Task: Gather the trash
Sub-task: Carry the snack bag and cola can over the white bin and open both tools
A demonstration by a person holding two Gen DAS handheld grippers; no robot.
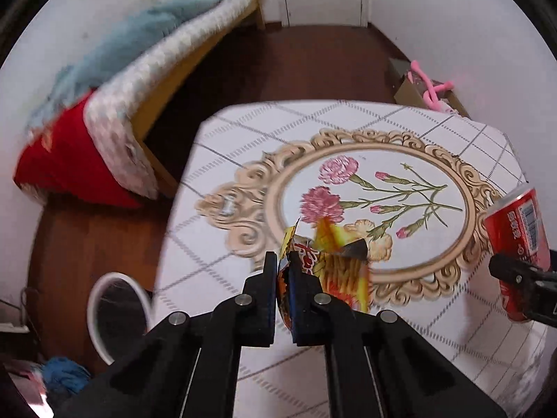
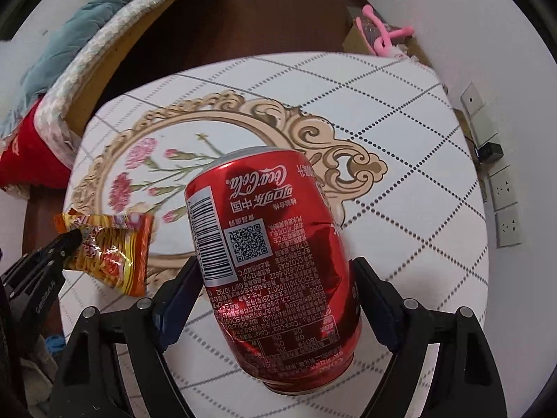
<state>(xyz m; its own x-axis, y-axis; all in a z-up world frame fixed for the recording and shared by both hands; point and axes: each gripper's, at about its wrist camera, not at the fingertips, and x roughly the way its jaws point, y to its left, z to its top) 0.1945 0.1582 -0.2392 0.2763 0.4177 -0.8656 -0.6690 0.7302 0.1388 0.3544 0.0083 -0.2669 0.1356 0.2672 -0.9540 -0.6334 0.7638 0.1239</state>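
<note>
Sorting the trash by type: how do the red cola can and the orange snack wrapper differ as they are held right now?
The cola can is a rigid, dented red cylinder; the snack wrapper is a flat, crinkled orange-yellow packet. The can fills the right gripper, whose jaws stand wide around its body; the wrapper is pinched by one edge in the left gripper, whose jaws are nearly together. Both are held above the flower-print table.

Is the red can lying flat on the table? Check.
No. The red can is clamped in the right hand-held gripper, above the table.

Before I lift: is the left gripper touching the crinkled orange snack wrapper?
Touching. The left wrist view shows the left gripper closed, its fingers pinching the orange snack wrapper's edge.
</note>
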